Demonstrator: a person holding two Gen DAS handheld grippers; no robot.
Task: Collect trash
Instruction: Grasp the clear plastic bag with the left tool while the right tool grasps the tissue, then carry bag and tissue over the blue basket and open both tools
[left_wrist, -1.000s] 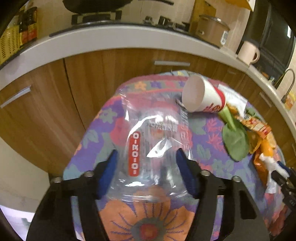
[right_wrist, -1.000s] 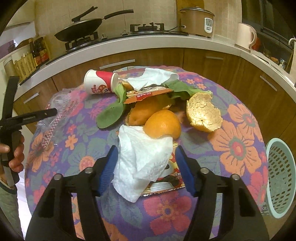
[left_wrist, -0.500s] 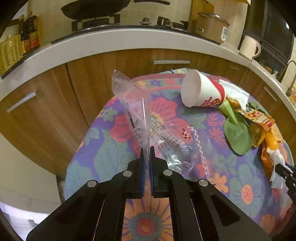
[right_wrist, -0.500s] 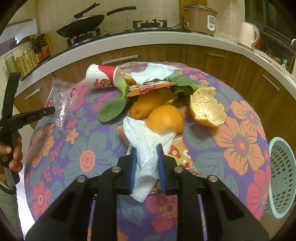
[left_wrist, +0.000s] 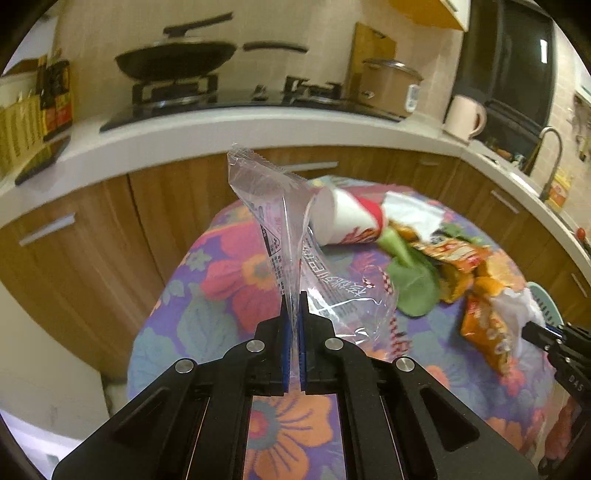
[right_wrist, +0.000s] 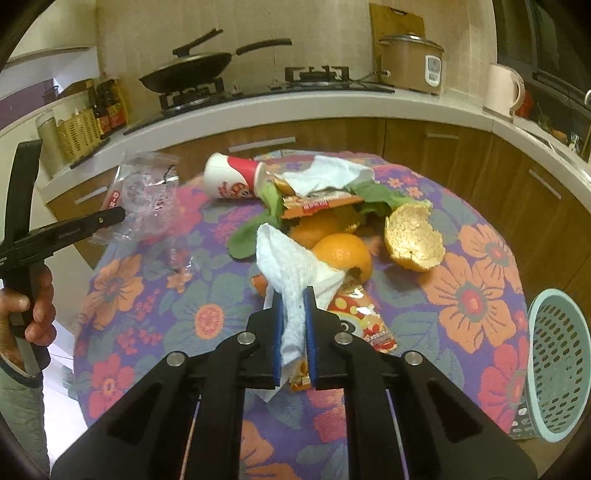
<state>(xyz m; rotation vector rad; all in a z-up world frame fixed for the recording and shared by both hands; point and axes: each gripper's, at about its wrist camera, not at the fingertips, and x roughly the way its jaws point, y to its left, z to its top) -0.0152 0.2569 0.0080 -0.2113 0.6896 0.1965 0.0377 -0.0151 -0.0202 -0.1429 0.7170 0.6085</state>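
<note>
Above the flowered surface (left_wrist: 221, 273), the left gripper (left_wrist: 292, 295) has its jaws clamped on a clear plastic wrapper (left_wrist: 273, 206). The right gripper (right_wrist: 293, 291) jaws are closing, narrow, on a white paper towel (right_wrist: 284, 258)

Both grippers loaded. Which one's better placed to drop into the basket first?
Right. The basket sits just beside the right gripper, closing on the paper towel. The left gripper, with the plastic bag, is across the table.
</note>
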